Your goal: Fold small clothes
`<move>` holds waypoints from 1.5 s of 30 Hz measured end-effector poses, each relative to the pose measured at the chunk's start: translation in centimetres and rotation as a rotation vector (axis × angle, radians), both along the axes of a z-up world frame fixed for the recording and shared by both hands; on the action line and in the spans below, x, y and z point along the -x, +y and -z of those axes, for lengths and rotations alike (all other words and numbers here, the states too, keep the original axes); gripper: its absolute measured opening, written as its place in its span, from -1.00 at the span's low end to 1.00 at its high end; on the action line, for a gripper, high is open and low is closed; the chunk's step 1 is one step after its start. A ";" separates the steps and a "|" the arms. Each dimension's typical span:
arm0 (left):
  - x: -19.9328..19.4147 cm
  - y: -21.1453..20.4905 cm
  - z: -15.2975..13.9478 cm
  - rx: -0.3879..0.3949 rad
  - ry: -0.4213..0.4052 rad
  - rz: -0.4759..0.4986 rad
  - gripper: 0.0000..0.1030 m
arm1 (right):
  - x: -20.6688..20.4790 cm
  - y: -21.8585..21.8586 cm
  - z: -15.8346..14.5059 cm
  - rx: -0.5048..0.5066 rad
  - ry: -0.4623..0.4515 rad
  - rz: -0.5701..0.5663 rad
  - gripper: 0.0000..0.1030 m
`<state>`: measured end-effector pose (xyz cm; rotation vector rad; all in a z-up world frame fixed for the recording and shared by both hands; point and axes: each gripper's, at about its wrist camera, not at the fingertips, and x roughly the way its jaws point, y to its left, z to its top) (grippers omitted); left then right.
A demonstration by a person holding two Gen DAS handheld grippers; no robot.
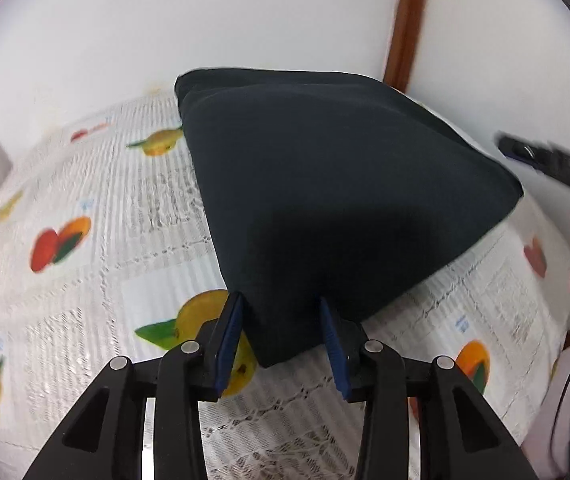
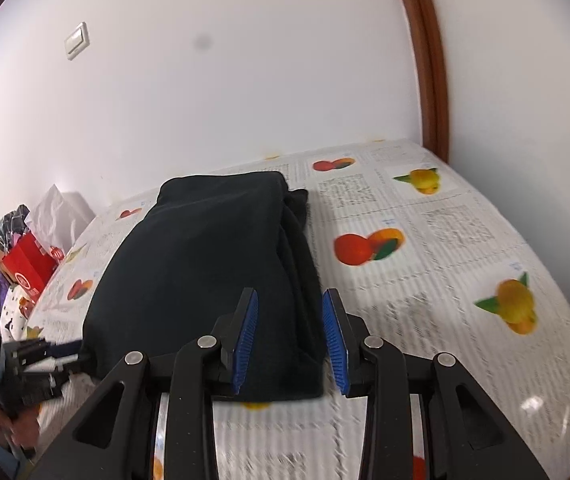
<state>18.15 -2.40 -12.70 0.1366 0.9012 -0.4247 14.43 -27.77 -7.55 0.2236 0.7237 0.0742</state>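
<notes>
A dark navy folded garment (image 1: 325, 200) lies on the fruit-print tablecloth (image 1: 85, 280). My left gripper (image 1: 281, 316) is open, its blue pads on either side of the garment's near corner. In the right wrist view the same garment (image 2: 205, 260) lies lengthwise, folded layers showing on its right edge. My right gripper (image 2: 289, 308) is open, its pads astride the garment's near right corner. The right gripper shows blurred at the right edge of the left wrist view (image 1: 557, 164). The left gripper shows at the garment's near left corner in the right wrist view (image 2: 65, 354).
A white wall (image 2: 245, 80) backs the table, with a brown door frame (image 2: 429, 60) at the right. A red box (image 2: 29, 264) and crumpled bags and paper (image 2: 45, 208) sit past the table's left end. A light switch (image 2: 77, 40) is on the wall.
</notes>
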 end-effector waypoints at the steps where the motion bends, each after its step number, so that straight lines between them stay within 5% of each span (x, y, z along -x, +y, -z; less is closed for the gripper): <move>1: 0.0 0.1 -0.3 0.009 0.004 0.001 -0.28 | -0.8 0.1 0.2 -0.003 0.009 -0.001 -0.20; 7: -1.8 1.0 -1.6 0.077 0.009 -0.023 -0.20 | -6.7 0.5 2.7 -0.066 0.085 0.025 -0.21; 10: -2.4 0.7 -0.8 0.073 0.031 -0.026 -0.17 | -9.1 0.0 4.5 -0.199 0.121 0.015 -0.85; 14: -2.2 0.7 -0.3 0.056 0.042 -0.005 -0.10 | -7.6 -1.7 4.5 -0.247 0.024 0.045 -0.88; 20: -2.6 1.4 0.2 0.103 0.075 -0.013 -0.10 | -7.0 -1.2 4.0 -0.192 0.066 0.067 -0.76; 24: -2.0 1.4 0.0 0.110 0.068 -0.018 -0.10 | -5.5 -0.8 2.6 -0.059 0.041 0.083 -0.76; 32: -0.6 1.8 -0.5 0.076 0.043 -0.019 -0.06 | -1.7 -1.7 3.6 0.203 0.152 0.135 -0.76; 34: 0.1 2.2 -0.4 0.068 0.039 -0.016 -0.01 | 0.1 -2.4 3.8 0.214 0.171 0.136 -0.73; 39: 1.7 3.1 0.4 0.059 0.061 -0.005 0.02 | 4.0 -3.0 3.9 0.174 0.190 0.112 -0.22; 45: 2.6 2.4 0.9 0.056 0.053 -0.004 0.02 | 4.9 -0.5 4.6 0.101 0.159 0.008 -0.17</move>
